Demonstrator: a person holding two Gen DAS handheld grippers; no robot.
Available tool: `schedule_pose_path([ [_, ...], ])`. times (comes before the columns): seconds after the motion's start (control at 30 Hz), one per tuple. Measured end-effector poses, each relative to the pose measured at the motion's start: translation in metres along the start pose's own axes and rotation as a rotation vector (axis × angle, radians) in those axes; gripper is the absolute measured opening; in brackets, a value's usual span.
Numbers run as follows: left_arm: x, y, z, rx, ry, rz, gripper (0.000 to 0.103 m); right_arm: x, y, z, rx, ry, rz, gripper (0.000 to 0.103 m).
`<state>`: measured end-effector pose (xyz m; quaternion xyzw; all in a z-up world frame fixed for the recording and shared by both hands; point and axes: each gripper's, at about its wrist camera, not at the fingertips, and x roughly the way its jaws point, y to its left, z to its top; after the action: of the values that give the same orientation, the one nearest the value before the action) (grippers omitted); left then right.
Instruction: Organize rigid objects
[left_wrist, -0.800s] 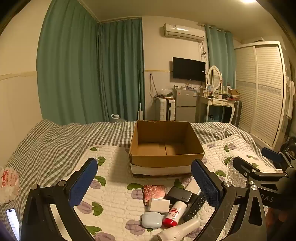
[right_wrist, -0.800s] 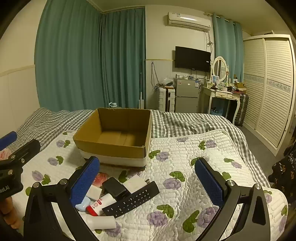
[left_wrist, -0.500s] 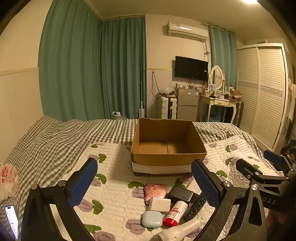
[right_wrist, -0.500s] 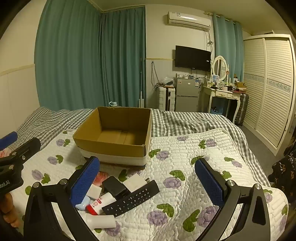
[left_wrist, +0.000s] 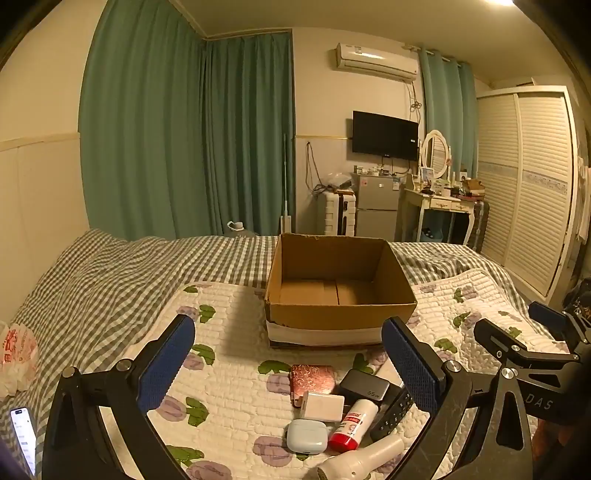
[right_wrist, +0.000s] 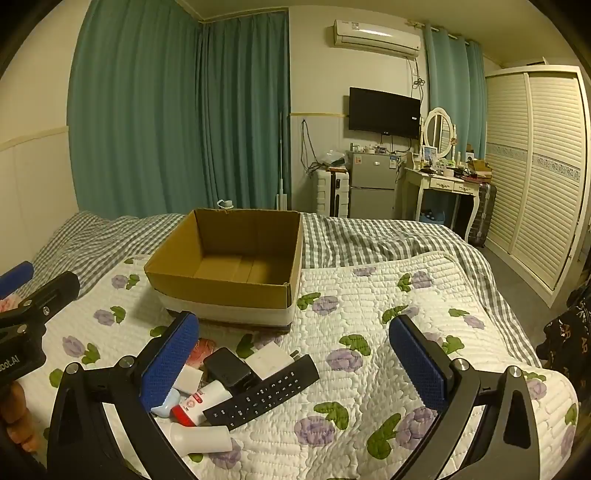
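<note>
Both my claws, left (left_wrist: 288, 369) and right (right_wrist: 293, 360), gape wide, holding nothing. Corrugated box (left_wrist: 338, 291) open on quilted bed (left_wrist: 229, 354). Before it: ribbed remote (right_wrist: 262, 395), matte black charger (left_wrist: 365, 384) marked "65w", glossy white case (left_wrist: 306, 436).

An open brown cardboard box (left_wrist: 338, 291) sits on the white quilt printed with purple flowers (left_wrist: 236, 373). Just before it lie a red patterned case (left_wrist: 312, 378), black power bank (left_wrist: 364, 385), white charger block (left_wrist: 323, 406), pale blue earbud case (left_wrist: 306, 435) and red-and-white tube (left_wrist: 352, 424). The left gripper (left_wrist: 288, 373) hangs above them, jaws wide apart.
</note>
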<state>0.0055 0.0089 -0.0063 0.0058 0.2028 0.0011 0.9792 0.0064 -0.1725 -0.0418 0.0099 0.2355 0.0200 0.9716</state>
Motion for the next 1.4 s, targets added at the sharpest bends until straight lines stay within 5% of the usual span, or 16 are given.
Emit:
schedule_pose_path([
  [1.4, 0.0002, -0.0006, -0.0013, 0.002, 0.001, 0.002, 0.103, 0.0029, 0.0007, -0.0058, -0.005, 0.016, 0.003, 0.103],
])
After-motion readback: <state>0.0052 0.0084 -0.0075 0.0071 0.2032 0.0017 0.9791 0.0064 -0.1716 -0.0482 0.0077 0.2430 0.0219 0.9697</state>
